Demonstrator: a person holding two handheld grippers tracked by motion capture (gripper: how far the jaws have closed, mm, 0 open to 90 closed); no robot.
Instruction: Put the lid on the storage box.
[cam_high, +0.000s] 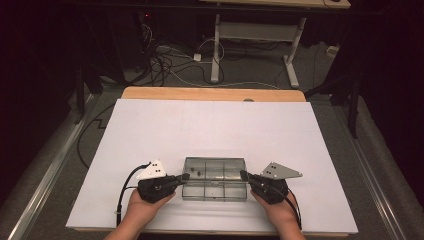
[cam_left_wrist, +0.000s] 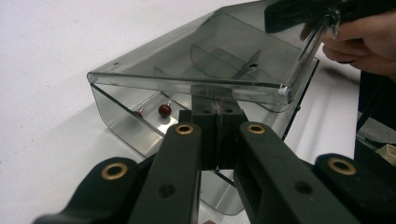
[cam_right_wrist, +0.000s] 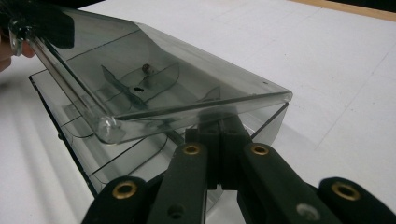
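A smoky clear compartment box (cam_high: 215, 190) lies near the table's front edge, its lid (cam_left_wrist: 196, 65) lifted at a slant above the base (cam_left_wrist: 116, 114). A small dark red bead (cam_left_wrist: 164, 110) lies in one compartment. My left gripper (cam_high: 185, 176) is at the box's left end, shut, its tips (cam_left_wrist: 217, 112) tucked under the lid's edge. At the right end my right gripper (cam_high: 243, 175) is shut too, with its tips (cam_right_wrist: 219, 133) beneath the raised lid (cam_right_wrist: 187, 79). Each gripper is held in a hand.
The box stands on a white sheet (cam_high: 215, 125) over a wooden table (cam_high: 210, 93). Cables (cam_high: 170, 65) and a desk frame (cam_high: 220, 45) lie on the floor beyond the far edge. A metal rail (cam_high: 45, 170) runs along the left.
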